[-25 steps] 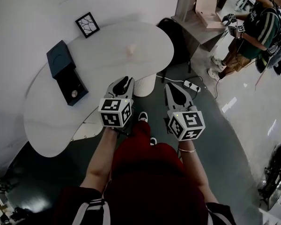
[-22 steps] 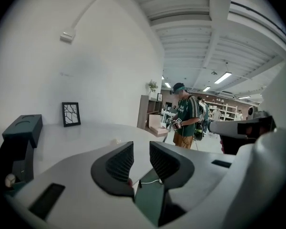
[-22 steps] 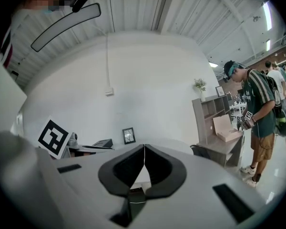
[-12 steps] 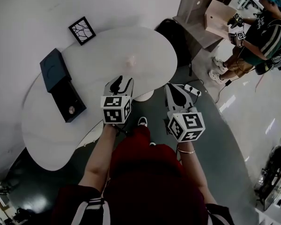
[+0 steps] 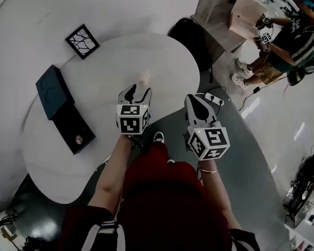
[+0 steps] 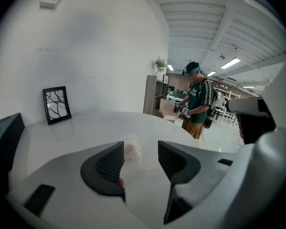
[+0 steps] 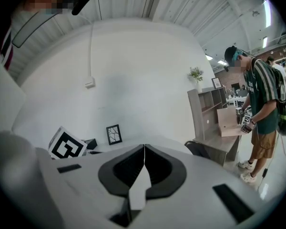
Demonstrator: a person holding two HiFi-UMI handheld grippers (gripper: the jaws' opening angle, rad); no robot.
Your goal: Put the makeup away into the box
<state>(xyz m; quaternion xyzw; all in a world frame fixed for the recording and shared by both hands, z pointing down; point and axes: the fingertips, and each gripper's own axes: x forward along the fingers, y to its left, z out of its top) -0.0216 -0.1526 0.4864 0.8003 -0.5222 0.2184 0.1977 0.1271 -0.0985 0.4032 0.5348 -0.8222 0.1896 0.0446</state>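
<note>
A small pale fluffy makeup puff [image 5: 143, 78] lies on the white table [image 5: 94, 72]. My left gripper [image 5: 137, 91] hovers just short of it; its jaws have just been opening and stand open. In the left gripper view the puff [image 6: 132, 150] sits ahead in the gap of the left gripper [image 6: 140, 147], touching neither pad. The dark blue box [image 5: 51, 94] stands at the table's left, its black tray [image 5: 73, 131] pulled out with a small round item inside. My right gripper [image 5: 195, 98] is shut and empty, off the table's right edge; its jaws meet in the right gripper [image 7: 144, 150] view.
A framed black-and-white picture [image 5: 82, 41] leans against the wall at the table's back. A power strip [image 5: 213, 99] lies on the floor to the right. Another person [image 5: 282, 41] with grippers stands by a wooden shelf [image 5: 220, 20] at the top right.
My left gripper has moved forward over the table toward the puff and its jaws have opened. The right gripper has drifted forward a little, still shut.
</note>
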